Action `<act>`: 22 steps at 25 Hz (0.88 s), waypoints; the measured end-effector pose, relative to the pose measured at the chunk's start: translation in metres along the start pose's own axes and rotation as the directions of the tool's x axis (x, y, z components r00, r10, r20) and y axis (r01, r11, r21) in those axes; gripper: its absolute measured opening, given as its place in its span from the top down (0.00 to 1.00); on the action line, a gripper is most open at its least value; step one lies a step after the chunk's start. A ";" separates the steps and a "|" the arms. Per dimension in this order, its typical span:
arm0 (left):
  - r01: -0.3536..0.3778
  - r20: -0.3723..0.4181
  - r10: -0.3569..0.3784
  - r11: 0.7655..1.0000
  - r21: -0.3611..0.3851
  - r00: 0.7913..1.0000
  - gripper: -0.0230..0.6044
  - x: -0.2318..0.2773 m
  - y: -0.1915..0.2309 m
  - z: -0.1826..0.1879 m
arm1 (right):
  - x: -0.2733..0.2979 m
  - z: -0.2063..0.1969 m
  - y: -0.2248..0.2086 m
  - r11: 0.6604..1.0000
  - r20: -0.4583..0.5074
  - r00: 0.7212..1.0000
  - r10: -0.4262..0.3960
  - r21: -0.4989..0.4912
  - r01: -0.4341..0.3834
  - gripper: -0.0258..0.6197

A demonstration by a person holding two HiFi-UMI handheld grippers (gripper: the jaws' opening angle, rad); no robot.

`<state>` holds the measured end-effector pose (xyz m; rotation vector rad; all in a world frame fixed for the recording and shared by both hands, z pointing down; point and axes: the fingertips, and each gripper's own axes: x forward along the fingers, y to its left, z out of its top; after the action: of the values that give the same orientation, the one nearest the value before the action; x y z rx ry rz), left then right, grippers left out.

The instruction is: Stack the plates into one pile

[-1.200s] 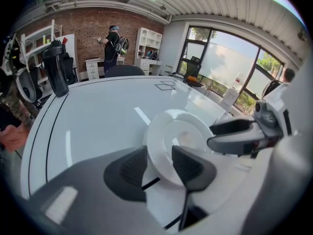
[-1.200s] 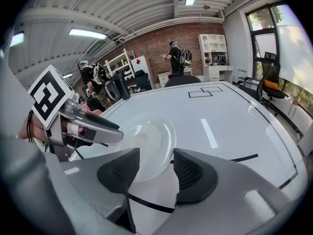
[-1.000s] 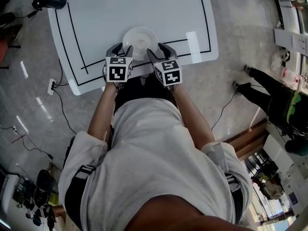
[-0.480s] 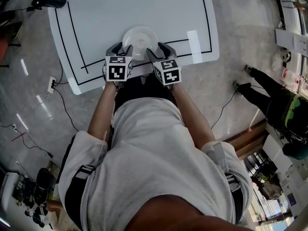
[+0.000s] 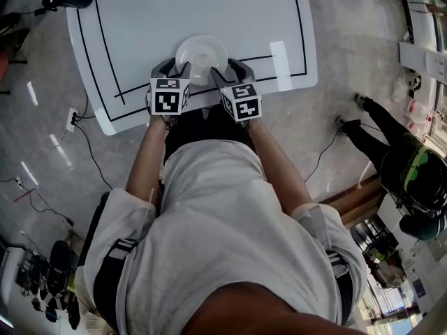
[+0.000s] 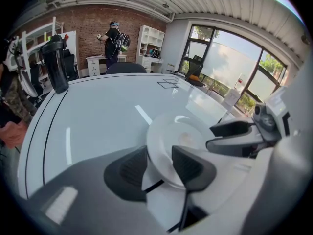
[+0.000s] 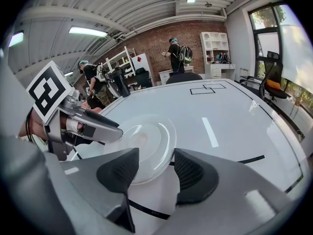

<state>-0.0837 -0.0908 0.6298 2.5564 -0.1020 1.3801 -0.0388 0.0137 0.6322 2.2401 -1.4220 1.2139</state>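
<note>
— What do you count on the table (image 5: 140, 19)?

— One white plate (image 5: 201, 51), round and shallow. It sits on the near part of the white table, close to the near edge and roughly mid-width, over a black line marked on the top. I can't tell from my screens whether more plates lie under it. There is also one black bottle (image 6: 55, 65), upright at the far left corner, well apart from the plate.

— And the grippers?

— Two of them, one on each side of the plate's near rim. The left gripper (image 5: 174, 67) is just left of the plate and the right gripper (image 5: 229, 70) just right of it, both pointing away from me toward the far side. My forearms reach forward almost parallel, and both marker cubes face up.

— Are they holding anything?

— No. The left gripper's jaws are spread, and its own view shows the plate's rim in the gap between them. The right gripper's jaws are spread too, the same rim showing in its gap. I can't tell whether either one touches the plate.
</note>
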 end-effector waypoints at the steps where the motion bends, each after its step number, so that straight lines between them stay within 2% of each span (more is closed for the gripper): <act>1: 0.004 0.002 -0.004 1.000 -0.011 1.000 0.72 -0.001 0.000 0.000 | 0.000 0.000 0.000 1.000 0.002 1.000 0.003 0.007 -0.003 0.60; 9: -0.030 0.044 0.032 0.998 -0.062 0.999 0.73 -0.014 -0.001 -0.001 | -0.008 0.000 -0.002 1.000 0.031 0.999 0.019 -0.004 -0.019 0.60; 14: -0.077 0.117 0.092 0.989 -0.130 0.989 0.82 -0.037 0.002 0.001 | -0.026 0.012 0.000 0.999 0.097 0.995 0.029 -0.031 -0.026 0.63; 17: -0.095 0.201 0.139 0.973 -0.212 0.970 0.93 -0.055 -0.001 0.007 | -0.043 0.025 0.001 0.999 0.176 0.983 0.047 -0.034 -0.042 0.67; 19: -0.105 0.264 0.169 0.965 -0.240 0.950 0.96 -0.068 -0.007 0.010 | -0.055 0.031 0.000 0.998 0.218 0.975 0.047 -0.045 -0.038 0.72; 20: -0.110 0.296 0.181 0.964 -0.242 0.938 0.96 -0.075 -0.011 0.011 | -0.061 0.034 0.000 0.998 0.236 0.971 0.045 -0.058 -0.032 0.76; 22: -0.121 0.352 0.201 0.964 -0.237 0.914 0.96 -0.090 -0.017 0.013 | -0.073 0.040 0.001 0.996 0.281 0.959 0.040 -0.087 -0.016 0.93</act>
<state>-0.1195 -0.0818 0.5450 2.6383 -0.5096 0.8523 -0.0330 0.0375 0.5523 2.4159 -1.5760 0.8475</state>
